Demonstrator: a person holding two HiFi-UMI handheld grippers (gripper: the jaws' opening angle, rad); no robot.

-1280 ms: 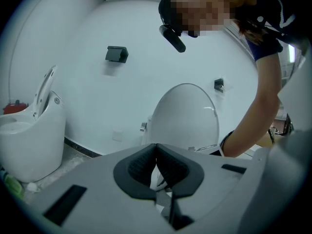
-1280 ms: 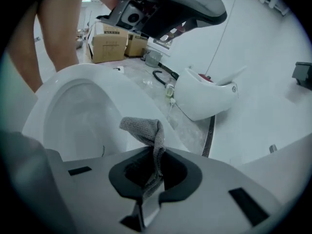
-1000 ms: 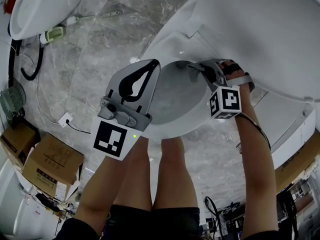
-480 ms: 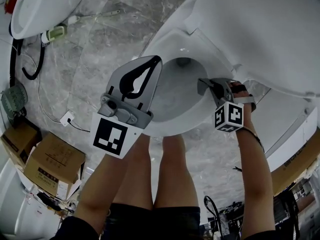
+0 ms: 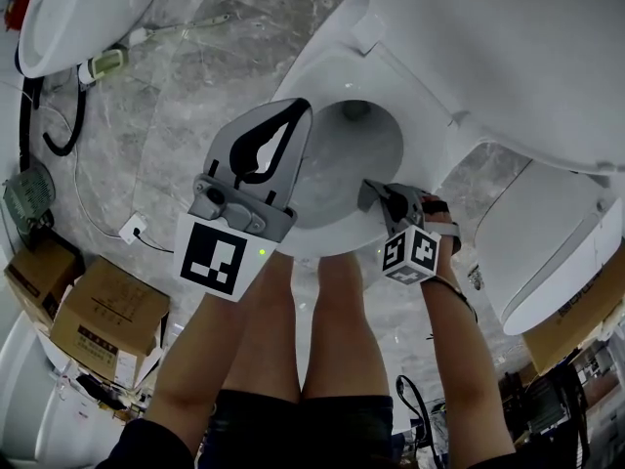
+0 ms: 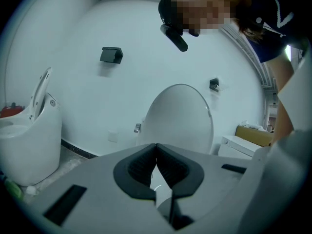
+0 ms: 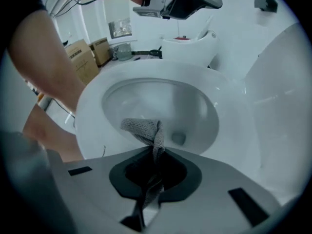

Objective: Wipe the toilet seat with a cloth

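Note:
The white toilet seat (image 5: 322,71) rings the bowl, with its lid (image 5: 508,47) raised behind it. In the head view my right gripper (image 5: 369,188) is at the seat's near right rim, close to the person's legs. It is shut on a grey cloth (image 7: 146,129), whose bunched end hangs out past the jaws over the seat (image 7: 92,99) and bowl in the right gripper view. My left gripper (image 5: 296,113) is held above the bowl's left side, shut with nothing in it. The left gripper (image 6: 156,147) points at the raised lid (image 6: 180,116) and the wall.
A second toilet (image 5: 68,18) stands at the far left, with cables (image 5: 59,125) and a wall plug (image 5: 127,231) on the marble floor. Cardboard boxes (image 5: 98,320) lie at the lower left. The person's bare legs (image 5: 312,340) stand against the bowl's front.
My right gripper has moved with the cloth along the right rim, from the far side beside the lid to the near front. The left gripper has hardly moved.

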